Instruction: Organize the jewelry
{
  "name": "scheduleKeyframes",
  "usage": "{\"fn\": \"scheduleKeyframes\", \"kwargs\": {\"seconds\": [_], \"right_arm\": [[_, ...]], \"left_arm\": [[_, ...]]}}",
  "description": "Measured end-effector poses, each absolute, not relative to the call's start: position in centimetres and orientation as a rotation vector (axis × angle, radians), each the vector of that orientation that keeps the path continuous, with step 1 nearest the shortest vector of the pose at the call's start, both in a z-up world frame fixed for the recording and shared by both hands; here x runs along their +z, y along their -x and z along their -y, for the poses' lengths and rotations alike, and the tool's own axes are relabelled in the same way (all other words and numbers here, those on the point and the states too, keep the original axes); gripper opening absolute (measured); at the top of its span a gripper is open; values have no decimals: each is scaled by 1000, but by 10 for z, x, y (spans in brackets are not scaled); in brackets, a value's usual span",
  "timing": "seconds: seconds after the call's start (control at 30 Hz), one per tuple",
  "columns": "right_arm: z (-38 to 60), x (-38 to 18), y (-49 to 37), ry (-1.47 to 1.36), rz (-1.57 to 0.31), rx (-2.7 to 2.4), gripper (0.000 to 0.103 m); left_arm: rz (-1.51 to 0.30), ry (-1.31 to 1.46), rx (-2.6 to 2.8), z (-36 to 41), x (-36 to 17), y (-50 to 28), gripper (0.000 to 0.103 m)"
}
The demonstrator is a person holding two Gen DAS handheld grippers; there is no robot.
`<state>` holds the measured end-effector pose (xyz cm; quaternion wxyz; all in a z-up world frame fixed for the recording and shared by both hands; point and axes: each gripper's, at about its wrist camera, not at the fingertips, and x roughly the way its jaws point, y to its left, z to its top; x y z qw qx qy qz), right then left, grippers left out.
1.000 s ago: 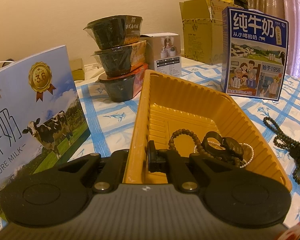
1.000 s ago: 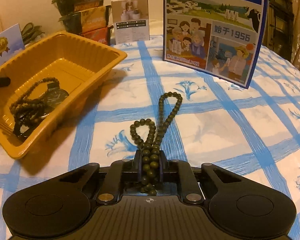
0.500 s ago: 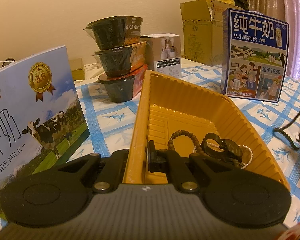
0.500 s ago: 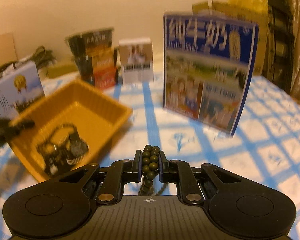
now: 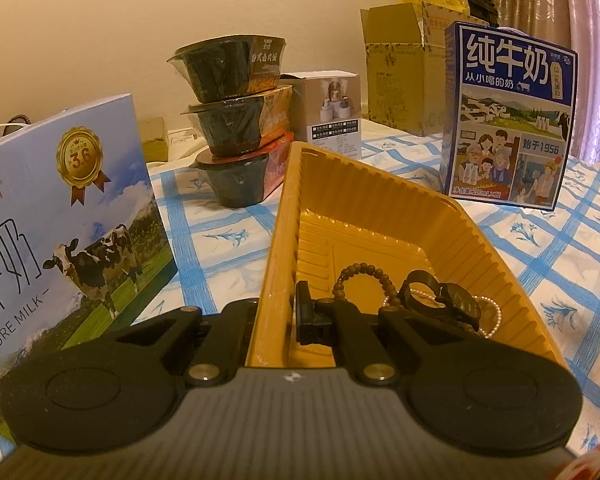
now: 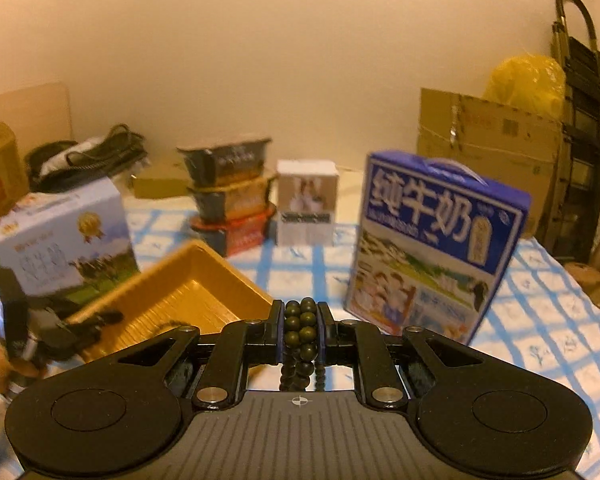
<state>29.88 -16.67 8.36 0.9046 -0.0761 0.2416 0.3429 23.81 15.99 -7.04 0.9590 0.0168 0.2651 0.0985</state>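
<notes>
My left gripper point(image 5: 278, 320) is shut on the near side wall of the yellow plastic tray point(image 5: 380, 178), with one finger point(image 5: 305, 314) inside and the other hidden outside the wall. In the tray lie a brown bead bracelet point(image 5: 364, 274), a black watch point(image 5: 446, 300) and a thin pearl bracelet point(image 5: 494, 316). My right gripper point(image 6: 300, 330) is shut on a dark green bead string point(image 6: 300, 320), held high above the table to the right of the tray point(image 6: 188, 292). The rest of the string hangs below the jaws, mostly hidden. The left gripper point(image 6: 104, 318) shows at the tray's left edge.
A blue milk carton point(image 6: 432, 248) stands right of the tray and a pale blue one point(image 5: 56, 220) to its left. Behind are three stacked black bowls point(image 5: 236, 120), a small white box point(image 5: 332, 112) and cardboard boxes point(image 5: 400, 80). A blue-checked cloth point(image 5: 220, 240) covers the table.
The right gripper has risen with the green bead string, lifting it off the cloth; the string has left the left wrist view. The left gripper and tray have stayed put.
</notes>
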Motion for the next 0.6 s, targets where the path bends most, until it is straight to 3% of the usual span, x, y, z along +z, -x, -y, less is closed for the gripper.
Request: {"fn": "scheduleKeyframes", "kwargs": {"seconds": [0.33,0.6], "right_arm": [[124,116,-287,94,-449,836,15],[79,96,-295,46,-513,914,15]], "left_arm": [[-533,-26,196,-161,-69,-237,4],[-533,-27,197,-160,-69,-236,4]]}}
